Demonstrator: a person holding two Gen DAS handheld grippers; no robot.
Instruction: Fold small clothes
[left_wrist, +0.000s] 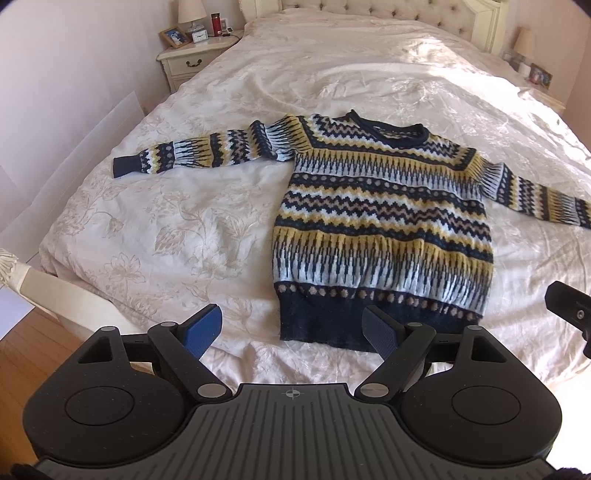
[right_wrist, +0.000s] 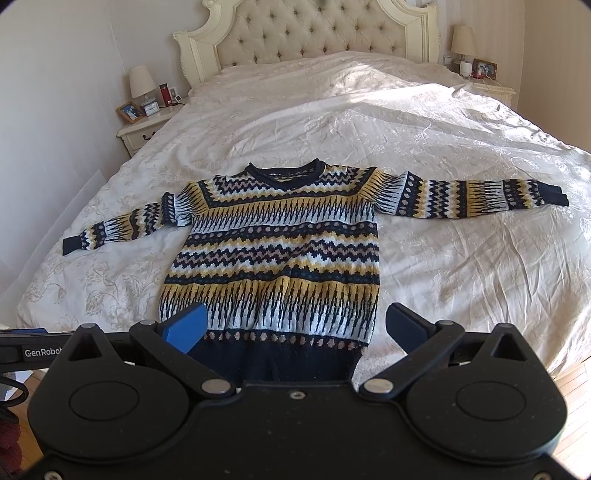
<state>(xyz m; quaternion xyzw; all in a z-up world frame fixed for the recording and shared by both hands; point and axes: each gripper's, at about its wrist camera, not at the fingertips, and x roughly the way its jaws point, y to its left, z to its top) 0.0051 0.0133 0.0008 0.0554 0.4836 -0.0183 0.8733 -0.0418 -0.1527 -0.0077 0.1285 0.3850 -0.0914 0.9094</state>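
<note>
Lying flat and face up on the bed (right_wrist: 443, 122), the patterned knit sweater (right_wrist: 273, 251) shows no fold at all, so the task looks to be at its very start. Its navy hem (right_wrist: 280, 356) sits close to the foot edge of the bed, its collar (right_wrist: 284, 171) points toward the tufted headboard (right_wrist: 314, 33), and both sleeves stretch straight out toward the side edges, one sleeve (right_wrist: 476, 195) reaching to the right and the other sleeve (left_wrist: 195, 151) to the left, with navy cuffs at the tips.

The left gripper (left_wrist: 291, 332) hovers above the foot edge just off the hem's left corner, its fingers (left_wrist: 201, 330) spread wide with nothing between them. The right gripper (right_wrist: 295, 326) hangs over the hem, its fingers (right_wrist: 186, 328) likewise spread apart and empty; neither appears to touch the knit.

Everything is left to do, as I judge it: bring each sleeve in across the body, fold the sides if wanted, then double the hem up toward the collar. The sweater is already smoothed and squared, which should make a first grasp at a cuff or a hem corner straightforward. A nightstand (right_wrist: 144, 129) with a lamp stands beside the head of the bed, well clear of the work.
</note>
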